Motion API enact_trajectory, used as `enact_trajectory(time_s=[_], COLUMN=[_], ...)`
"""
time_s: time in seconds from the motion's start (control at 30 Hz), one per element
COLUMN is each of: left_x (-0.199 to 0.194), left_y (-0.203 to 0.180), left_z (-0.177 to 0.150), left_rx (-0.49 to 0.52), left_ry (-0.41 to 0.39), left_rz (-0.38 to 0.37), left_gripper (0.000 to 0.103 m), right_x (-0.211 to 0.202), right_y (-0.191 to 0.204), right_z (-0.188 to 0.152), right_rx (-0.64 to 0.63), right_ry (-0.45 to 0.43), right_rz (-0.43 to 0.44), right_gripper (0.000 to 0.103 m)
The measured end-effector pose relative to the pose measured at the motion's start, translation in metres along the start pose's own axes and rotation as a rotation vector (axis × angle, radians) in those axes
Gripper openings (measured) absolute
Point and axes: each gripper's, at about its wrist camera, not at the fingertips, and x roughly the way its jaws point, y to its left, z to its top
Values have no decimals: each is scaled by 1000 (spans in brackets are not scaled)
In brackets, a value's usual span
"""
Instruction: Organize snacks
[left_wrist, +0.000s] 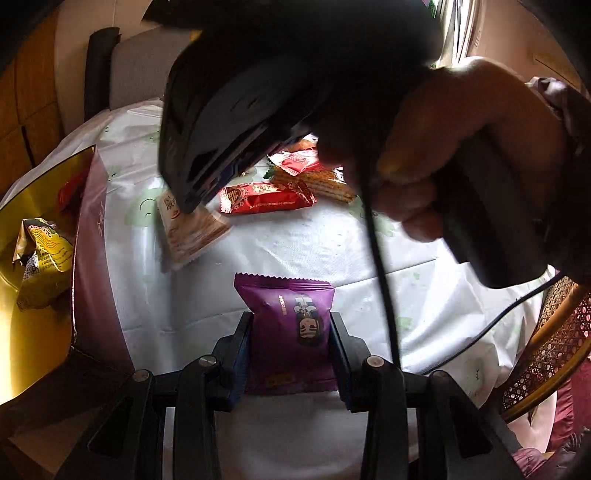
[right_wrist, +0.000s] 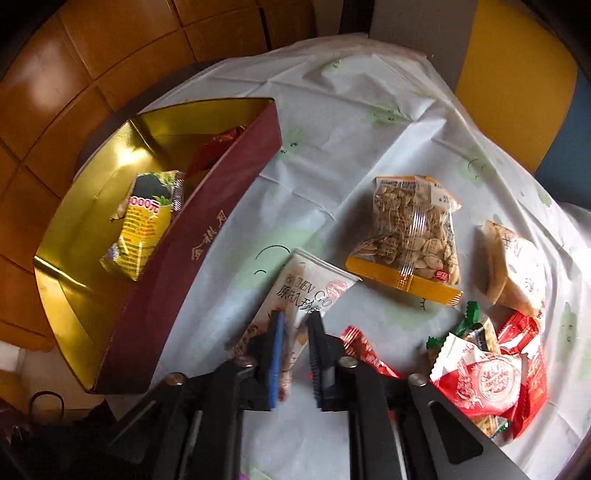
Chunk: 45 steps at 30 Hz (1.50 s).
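Note:
A purple snack packet (left_wrist: 290, 332) lies on the white tablecloth (left_wrist: 295, 251), and my left gripper (left_wrist: 291, 325) is shut on its two sides. My right gripper (right_wrist: 297, 325) is shut on the lower end of a white packet with printed characters (right_wrist: 314, 284). That white packet (left_wrist: 192, 232) also shows in the left wrist view, under the dark right gripper (left_wrist: 192, 199) held by a hand (left_wrist: 424, 147). On the left stands an open maroon box with a gold inside (right_wrist: 192, 236), also seen as the box (left_wrist: 92, 236). It holds a yellow packet (right_wrist: 147, 221) and a red one (right_wrist: 214, 147).
A clear bag of seeds (right_wrist: 410, 236), a beige packet (right_wrist: 517, 266) and a heap of red and white packets (right_wrist: 480, 373) lie to the right. A red packet (left_wrist: 266, 197) and a wafer packet (left_wrist: 321, 182) sit farther back. A black cable (left_wrist: 384, 277) hangs down. A wicker chair (left_wrist: 546, 354) stands at the table's edge.

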Motion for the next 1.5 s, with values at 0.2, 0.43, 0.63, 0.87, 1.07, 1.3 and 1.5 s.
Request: enact_trajectory(time_s=[0.2, 0.43, 0.63, 0.87, 1.07, 1.3, 1.5], left_x=[-1, 1, 3, 4, 2, -10, -59], left_y=[0, -3, -6, -7, -9, -5, 21], left_z=[3, 5, 7, 8, 7, 11, 31], left_rx=[-3, -7, -3, 2, 10, -12, -110], left_ry=[1, 4, 8, 11, 13, 0, -110], left_rz=[1, 7, 17, 27, 33, 14, 7], left_gripper=[39, 39, 39, 39, 39, 38, 39], right_x=[-48, -76, -76, -79, -47, -49, -48], right_y=[-20, -56, -84, -76, -56, -57, -56], right_z=[-25, -83, -117, -116, -122, -124, -127], right_rx=[35, 103, 182, 173, 71, 46, 50], right_ry=[-54, 5, 32, -24, 41, 28, 34], right_rz=[33, 12, -7, -8, -80, -86, -80], right_gripper=[6, 6, 22, 76, 42, 35, 35])
